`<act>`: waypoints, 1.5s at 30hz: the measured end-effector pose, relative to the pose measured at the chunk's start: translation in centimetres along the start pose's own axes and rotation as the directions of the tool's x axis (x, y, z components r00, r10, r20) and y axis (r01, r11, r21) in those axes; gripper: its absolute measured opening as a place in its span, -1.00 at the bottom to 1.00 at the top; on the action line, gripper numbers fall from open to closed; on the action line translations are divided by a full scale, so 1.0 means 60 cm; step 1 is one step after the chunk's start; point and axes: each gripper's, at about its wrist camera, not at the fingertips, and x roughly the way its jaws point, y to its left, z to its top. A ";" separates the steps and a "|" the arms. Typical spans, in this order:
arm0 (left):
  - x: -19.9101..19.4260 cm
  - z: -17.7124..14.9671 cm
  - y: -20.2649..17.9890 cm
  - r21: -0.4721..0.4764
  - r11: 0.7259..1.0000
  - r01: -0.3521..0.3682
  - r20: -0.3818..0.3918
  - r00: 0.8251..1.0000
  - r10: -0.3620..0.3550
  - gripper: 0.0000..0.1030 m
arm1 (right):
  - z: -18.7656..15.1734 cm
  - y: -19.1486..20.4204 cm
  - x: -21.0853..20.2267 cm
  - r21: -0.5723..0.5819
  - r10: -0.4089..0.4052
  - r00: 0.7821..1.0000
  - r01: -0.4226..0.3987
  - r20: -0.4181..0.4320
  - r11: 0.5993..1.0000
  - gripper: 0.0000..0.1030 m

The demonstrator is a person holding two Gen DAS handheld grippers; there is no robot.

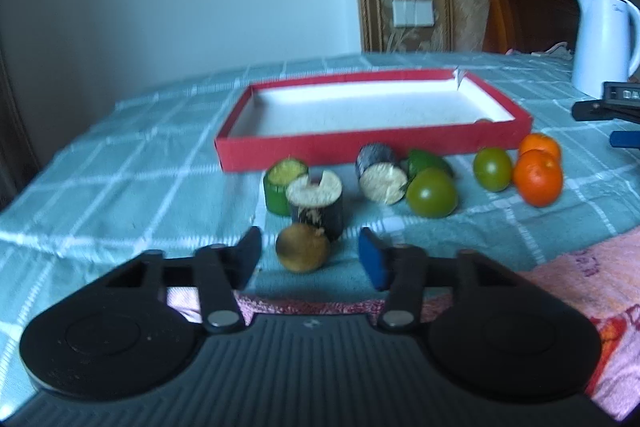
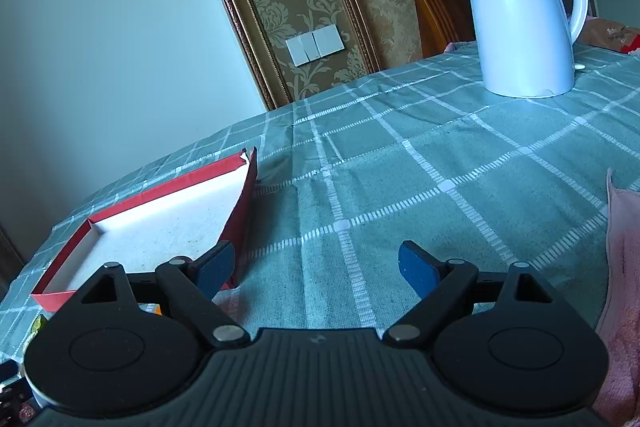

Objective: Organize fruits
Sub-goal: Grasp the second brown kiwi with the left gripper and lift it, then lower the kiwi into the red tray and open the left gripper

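A: Your left gripper (image 1: 310, 259) straddles the round brown fruit (image 1: 302, 247) on the counter, pads not touching it.

B: Close off-centre and it rolls into the dark cut cylinder (image 1: 317, 205).

- left gripper (image 1: 310, 255): angled down, jaws apart, pads apparently not pressing anything; view blurred
- right gripper (image 2: 316, 269): angled down, jaws wide, nothing between
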 end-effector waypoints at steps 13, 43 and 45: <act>-0.012 0.003 0.010 -0.048 0.998 0.051 0.022 0.999 -0.050 -0.47 | 0.000 -0.003 0.001 0.012 0.002 1.000 -0.002 -0.001 1.000 0.74; 0.147 0.148 0.040 -0.137 0.991 0.000 -0.026 1.000 -0.004 0.29 | 0.000 -0.007 0.003 0.033 0.000 1.000 0.000 -0.003 0.999 0.74; 0.126 0.146 0.043 -0.154 0.988 -0.006 0.010 1.000 0.007 0.64 | 0.000 -0.007 0.003 0.034 -0.001 1.000 0.001 -0.002 0.999 0.74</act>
